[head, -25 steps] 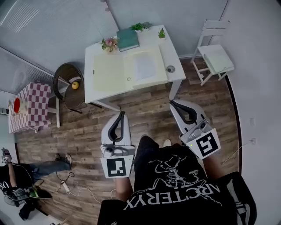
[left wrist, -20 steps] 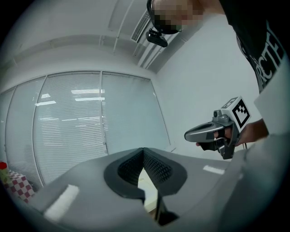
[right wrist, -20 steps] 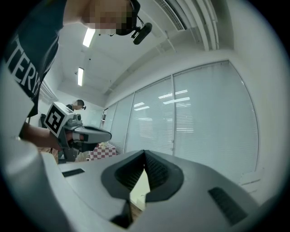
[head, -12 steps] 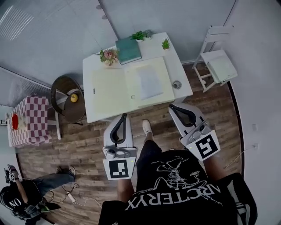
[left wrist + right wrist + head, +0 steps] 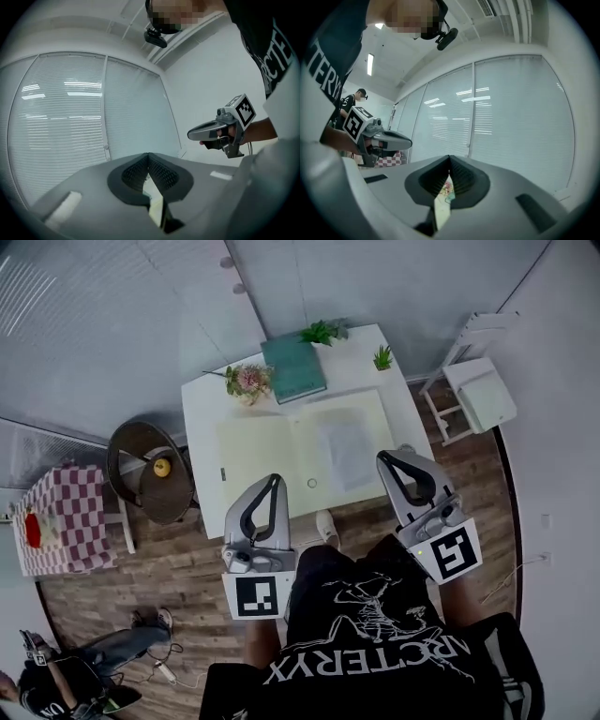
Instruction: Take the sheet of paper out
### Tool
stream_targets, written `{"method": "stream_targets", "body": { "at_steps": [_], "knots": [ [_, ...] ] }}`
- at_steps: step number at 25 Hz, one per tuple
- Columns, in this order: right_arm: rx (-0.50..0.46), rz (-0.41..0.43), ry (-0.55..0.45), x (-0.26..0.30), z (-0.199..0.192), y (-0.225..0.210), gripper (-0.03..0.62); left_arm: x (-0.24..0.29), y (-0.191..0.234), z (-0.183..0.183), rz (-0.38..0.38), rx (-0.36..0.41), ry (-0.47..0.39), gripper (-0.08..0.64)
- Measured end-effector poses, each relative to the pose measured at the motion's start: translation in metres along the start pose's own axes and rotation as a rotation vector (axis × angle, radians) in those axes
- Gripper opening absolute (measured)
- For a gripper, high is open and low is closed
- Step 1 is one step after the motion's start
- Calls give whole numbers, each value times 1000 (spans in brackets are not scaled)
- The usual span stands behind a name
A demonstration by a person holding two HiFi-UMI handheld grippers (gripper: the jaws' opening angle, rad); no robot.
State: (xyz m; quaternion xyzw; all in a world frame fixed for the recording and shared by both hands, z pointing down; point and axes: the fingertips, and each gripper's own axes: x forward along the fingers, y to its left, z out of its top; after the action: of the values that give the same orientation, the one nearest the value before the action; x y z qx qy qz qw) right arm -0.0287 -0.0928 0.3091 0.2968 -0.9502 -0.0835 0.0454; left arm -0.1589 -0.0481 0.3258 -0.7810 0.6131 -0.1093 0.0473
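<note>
On the white table [image 5: 202,404] lies an open pale-yellow folder [image 5: 267,451], and a white sheet of paper [image 5: 345,454] rests on its right half. In the head view my left gripper [image 5: 276,480] hovers over the table's near edge, its tip over the folder's left half. My right gripper [image 5: 385,457] reaches the table's near right corner, beside the sheet. Both point level with their jaws closed tip to tip and nothing between them, as the left gripper view [image 5: 148,155] and the right gripper view [image 5: 450,158] show.
At the table's far side lie a green book [image 5: 293,368], a flower bunch [image 5: 248,381] and two small plants [image 5: 322,332]. A small ring [image 5: 312,483] sits on the folder. A white chair [image 5: 483,390] stands right; a round dark stool [image 5: 150,474] and checkered table [image 5: 56,517] left.
Both grippers have travelled forward to the table, from over the wooden floor to over its near edge. Their jaws have stayed closed.
</note>
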Motion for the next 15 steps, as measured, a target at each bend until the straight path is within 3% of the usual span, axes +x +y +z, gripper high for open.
{"method": "stream_targets", "body": {
  "at_steps": [7,15],
  "knots": [
    [8,14,-8,8,-3,-24,11,26,-6,4,-1,-5,13,12],
    [17,81,-11,-1,-13,-47,12,46,-28,-16,24,-112,62,22]
  ]
}}
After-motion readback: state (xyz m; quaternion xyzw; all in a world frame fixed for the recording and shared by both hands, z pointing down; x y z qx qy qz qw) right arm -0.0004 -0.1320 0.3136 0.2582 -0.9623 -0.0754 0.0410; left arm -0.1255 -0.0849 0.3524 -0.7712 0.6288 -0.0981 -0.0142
